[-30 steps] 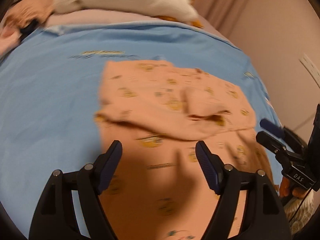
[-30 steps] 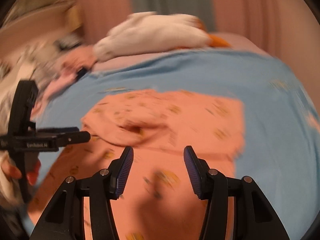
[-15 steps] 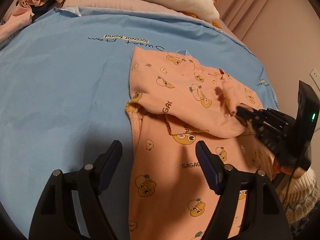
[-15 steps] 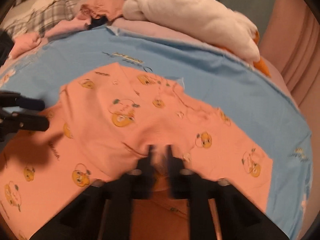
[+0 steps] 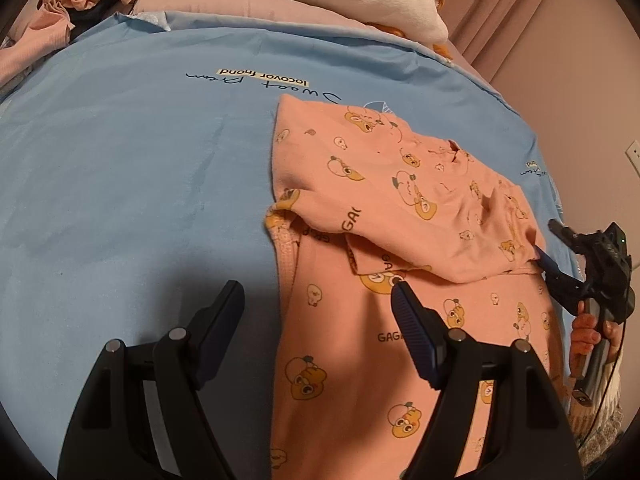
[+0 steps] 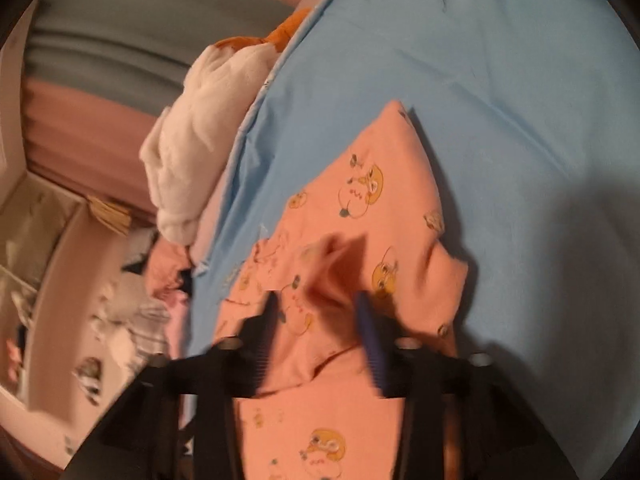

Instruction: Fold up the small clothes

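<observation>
From the left wrist view, the left tongs (image 5: 316, 300) hang open over the near edge of the peach printed garment (image 5: 404, 208), which lies on the blue sheet (image 5: 140, 160) of the bed; the right tongs (image 5: 560, 252) have now let go of the folded flap. From the right wrist view, blurred, the right tongs (image 6: 316, 308) are opening with cloth loose between them, so this fold seems laid down

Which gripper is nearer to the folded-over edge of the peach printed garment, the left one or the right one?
Right. The right gripper, its fingers opening, is at the folded-over edge of the peach printed garment. The left gripper hovers open, short of it, straddling the garment's side edge.
</observation>
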